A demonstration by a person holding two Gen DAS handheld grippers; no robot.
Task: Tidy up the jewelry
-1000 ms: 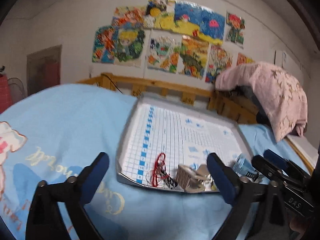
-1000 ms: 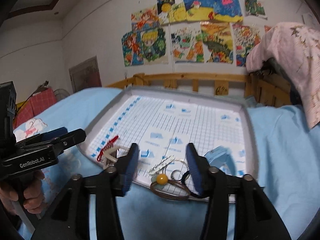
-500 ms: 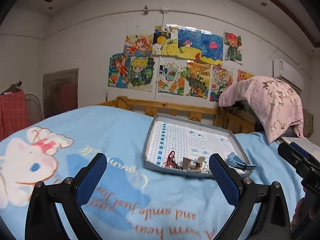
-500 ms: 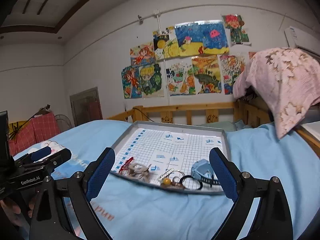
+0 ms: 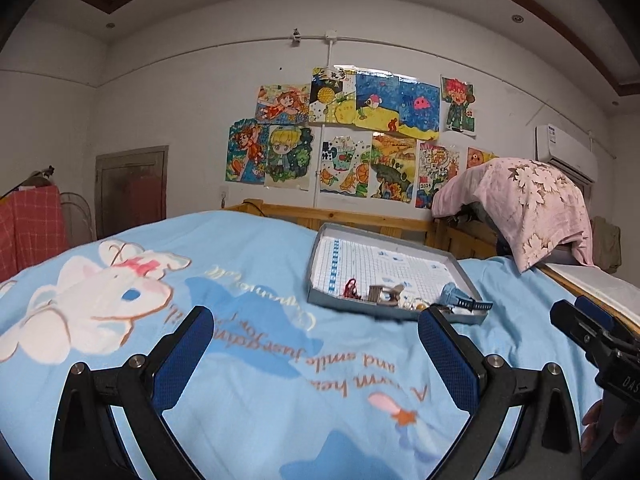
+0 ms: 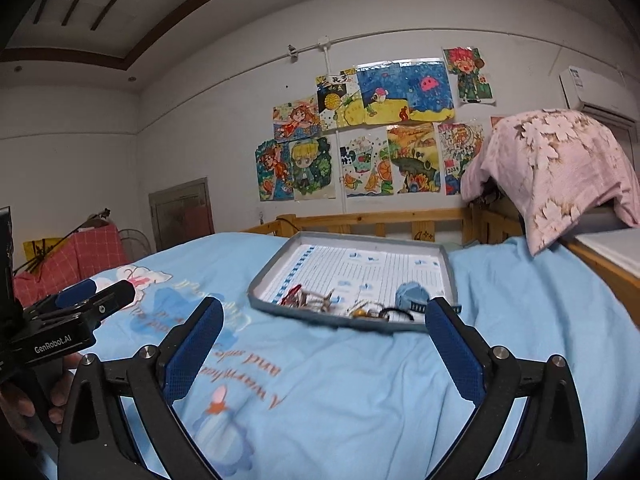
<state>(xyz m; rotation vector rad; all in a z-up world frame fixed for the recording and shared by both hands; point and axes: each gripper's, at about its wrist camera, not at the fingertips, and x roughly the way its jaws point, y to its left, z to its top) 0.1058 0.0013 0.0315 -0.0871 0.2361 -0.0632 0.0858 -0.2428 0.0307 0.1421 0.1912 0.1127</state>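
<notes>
Two grippers, both with jaws spread wide and nothing between them, hanging over a bed with a light blue duvet [image 5: 256, 264] that has a white cartoon bunny and some cursive lettering printed on it. The left gripper [image 5: 316, 344] has only duvet showing between its blue pads. The right gripper [image 6: 326, 340] is the same deal; its jaws have just been opening and they're empty.

The jewelry all sits in a shallow grey tray [image 6: 449, 264] lined with blue-and-white grid paper, lying on the bed further back, well apart from both grippers. Everything is bunched along the tray's near edge: a bit of red cord [image 5: 351, 288] toward the left end, a small tan piece [image 5: 386, 294] next to it, a gold bead [image 6: 359, 313] among some thin rings in the middle, a black loop [image 6: 394, 312] beside that, and a light blue watch [image 6: 412, 296] with a dark strap at the right end. The small bits are too tangled and blurry to tell apart properly.

From the right wrist view you can see the left gripper's body off at the left edge with a hand [image 6: 24, 404] wrapped around its handle.

Behind the bed there's a wooden rail [image 6: 380, 220], a pink floral cloth [image 6: 560, 164] draped over something on the right, and a bunch of colourful drawings [image 5: 352, 136] taped on the white wall.
</notes>
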